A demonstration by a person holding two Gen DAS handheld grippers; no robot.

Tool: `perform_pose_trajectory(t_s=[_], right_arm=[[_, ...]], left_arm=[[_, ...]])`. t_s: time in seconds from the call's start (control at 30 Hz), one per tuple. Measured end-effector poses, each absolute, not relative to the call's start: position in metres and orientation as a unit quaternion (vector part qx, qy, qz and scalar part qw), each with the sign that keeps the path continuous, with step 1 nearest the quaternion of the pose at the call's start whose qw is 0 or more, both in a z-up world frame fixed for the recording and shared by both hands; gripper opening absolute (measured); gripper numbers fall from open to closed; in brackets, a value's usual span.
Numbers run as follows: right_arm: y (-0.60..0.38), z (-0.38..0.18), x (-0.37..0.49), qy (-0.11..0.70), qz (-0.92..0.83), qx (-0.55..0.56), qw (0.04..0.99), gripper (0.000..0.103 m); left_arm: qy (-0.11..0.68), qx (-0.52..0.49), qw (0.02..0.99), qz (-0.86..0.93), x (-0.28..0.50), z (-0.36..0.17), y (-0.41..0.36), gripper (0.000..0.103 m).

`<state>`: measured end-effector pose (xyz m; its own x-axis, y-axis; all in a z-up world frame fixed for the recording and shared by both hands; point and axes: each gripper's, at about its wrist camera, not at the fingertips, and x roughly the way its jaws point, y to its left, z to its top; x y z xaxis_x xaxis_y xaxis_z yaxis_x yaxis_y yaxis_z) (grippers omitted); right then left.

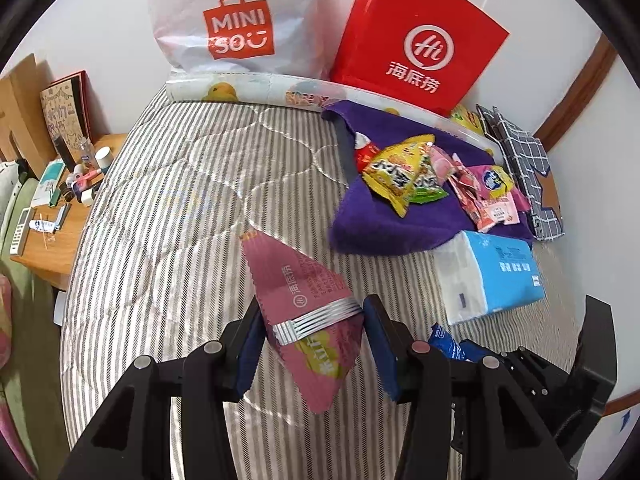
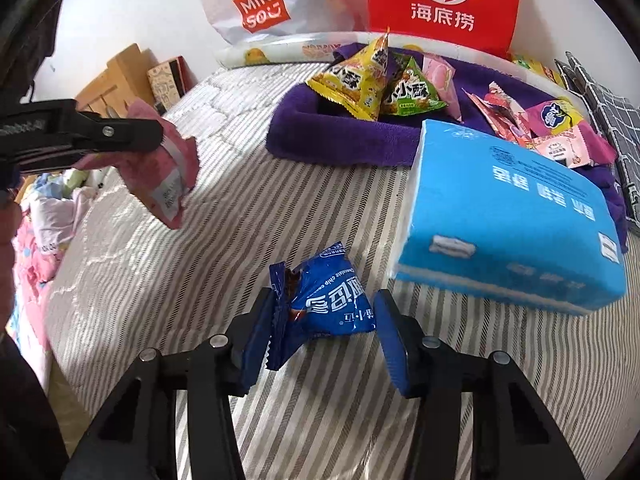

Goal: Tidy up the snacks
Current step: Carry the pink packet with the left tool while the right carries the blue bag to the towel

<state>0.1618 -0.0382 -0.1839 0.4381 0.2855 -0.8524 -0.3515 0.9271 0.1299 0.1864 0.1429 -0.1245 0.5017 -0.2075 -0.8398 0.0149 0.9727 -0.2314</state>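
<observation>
The left gripper [image 1: 312,344] pinches a pink snack packet [image 1: 308,312] clear of the bed [image 1: 180,184]. The right gripper [image 2: 320,320] straddles a blue cookie packet [image 2: 324,304] lying on the bed, seemingly bound for the snack pile on the purple towel [image 2: 340,140].

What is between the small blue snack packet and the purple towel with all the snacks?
In the right wrist view, only bare grey-striped quilt lies between the small blue foil snack packet and the purple towel.
</observation>
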Motion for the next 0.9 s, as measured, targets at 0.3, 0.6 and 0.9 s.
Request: perform_pose_trajectory(t_s=[0.3, 0.6, 0.9], right_arm=[[-0.074, -0.168, 0.124, 0.479, 0.179, -0.015, 0.859, 0.049], [-0.143, -0.154, 0.104, 0.466, 0.115, 0.003, 0.877, 0.049], [-0.195, -0.125, 0.106, 0.436, 0.074, 0.026, 0.896, 0.049]], left_arm=[[0.489, -0.074, 0.866, -0.080, 0.165, -0.110, 0.101, 0.046], [0.490, -0.064, 0.862, -0.114, 0.154, -0.104, 0.051, 0.046], [0.481, -0.051, 0.864, -0.139, 0.151, -0.086, 0.008, 0.046]])
